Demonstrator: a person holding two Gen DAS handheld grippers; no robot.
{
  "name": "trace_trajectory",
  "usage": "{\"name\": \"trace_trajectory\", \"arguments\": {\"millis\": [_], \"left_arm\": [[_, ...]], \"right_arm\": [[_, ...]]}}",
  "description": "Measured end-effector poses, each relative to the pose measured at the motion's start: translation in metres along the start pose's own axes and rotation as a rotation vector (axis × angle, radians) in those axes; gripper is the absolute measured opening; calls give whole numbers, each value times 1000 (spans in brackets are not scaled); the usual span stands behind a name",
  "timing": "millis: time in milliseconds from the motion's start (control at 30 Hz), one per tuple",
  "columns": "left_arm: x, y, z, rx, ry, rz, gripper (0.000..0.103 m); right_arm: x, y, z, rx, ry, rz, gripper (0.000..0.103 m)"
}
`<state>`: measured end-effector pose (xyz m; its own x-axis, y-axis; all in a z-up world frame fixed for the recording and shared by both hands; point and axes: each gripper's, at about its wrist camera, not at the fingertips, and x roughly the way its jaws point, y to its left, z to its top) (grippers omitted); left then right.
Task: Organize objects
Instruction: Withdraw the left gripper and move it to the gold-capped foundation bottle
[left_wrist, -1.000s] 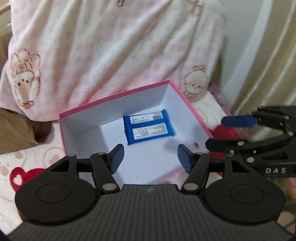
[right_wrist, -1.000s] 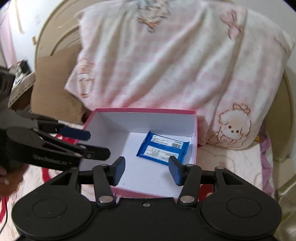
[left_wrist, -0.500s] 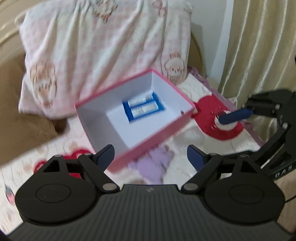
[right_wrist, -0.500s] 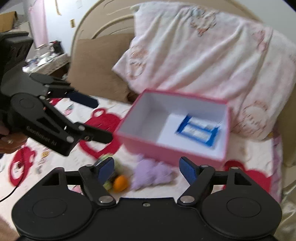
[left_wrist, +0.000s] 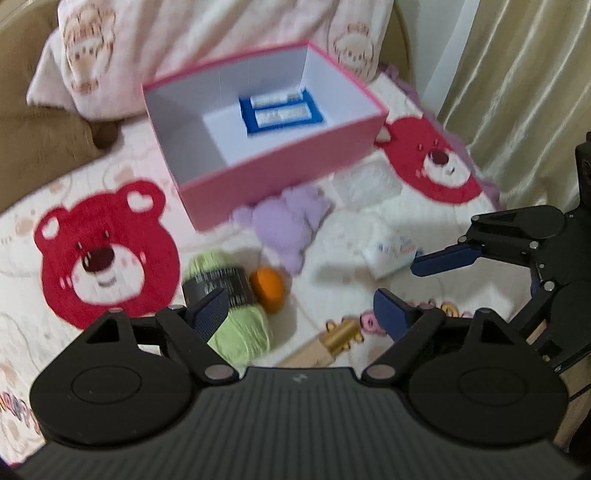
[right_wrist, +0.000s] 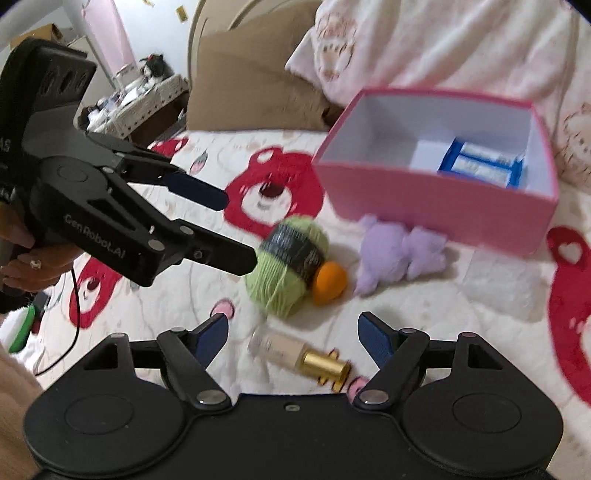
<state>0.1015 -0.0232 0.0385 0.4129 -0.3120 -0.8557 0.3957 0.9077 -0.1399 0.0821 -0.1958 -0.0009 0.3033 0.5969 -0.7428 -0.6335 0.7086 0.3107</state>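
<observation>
A pink box (left_wrist: 280, 177) (right_wrist: 436, 206) sits on the bed and holds a blue packet (left_wrist: 280, 112) (right_wrist: 484, 168). In front of it lie a purple plush (left_wrist: 286, 225) (right_wrist: 399, 251), a green yarn ball (left_wrist: 229, 295) (right_wrist: 288, 266), an orange ball (left_wrist: 269, 288) (right_wrist: 328, 282), a gold-capped bottle (left_wrist: 332, 339) (right_wrist: 299, 354), a white packet (left_wrist: 391, 254) and a clear packet (left_wrist: 365, 186) (right_wrist: 498, 284). My left gripper (left_wrist: 299, 314) (right_wrist: 232, 229) is open and empty above the yarn. My right gripper (right_wrist: 293, 336) (left_wrist: 443, 258) is open and empty above the bottle.
A pink-and-white pillow (left_wrist: 207, 44) (right_wrist: 443, 40) and a brown cushion (left_wrist: 40, 133) (right_wrist: 251, 77) lie behind the box. A beige curtain (left_wrist: 517, 74) hangs at the right. The bedsheet has red bear prints (left_wrist: 107, 251). A cluttered basket (right_wrist: 140, 99) stands far left.
Both grippers have pulled back and up from the box, which now lies farther away. The loose items in front of the box have come into view. Both jaws have widened.
</observation>
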Motion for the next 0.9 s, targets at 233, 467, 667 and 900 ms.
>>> {"name": "trace_trajectory", "arguments": {"millis": [233,467,667,900], "left_arm": [[35,3,-25,-24,51,4,85],[74,9,-43,-82,125,-57,65],[102,12,-57,-85,169,-62,58],[116,14,-70,-115,189,-67,66]], "right_arm": [[36,-1,-23,-31,93,-10,81],[75,-9,-34,132,198,108,81],[104,-5,-45,198,262,164,76],[123,13,-60,139,234,59,55]]}}
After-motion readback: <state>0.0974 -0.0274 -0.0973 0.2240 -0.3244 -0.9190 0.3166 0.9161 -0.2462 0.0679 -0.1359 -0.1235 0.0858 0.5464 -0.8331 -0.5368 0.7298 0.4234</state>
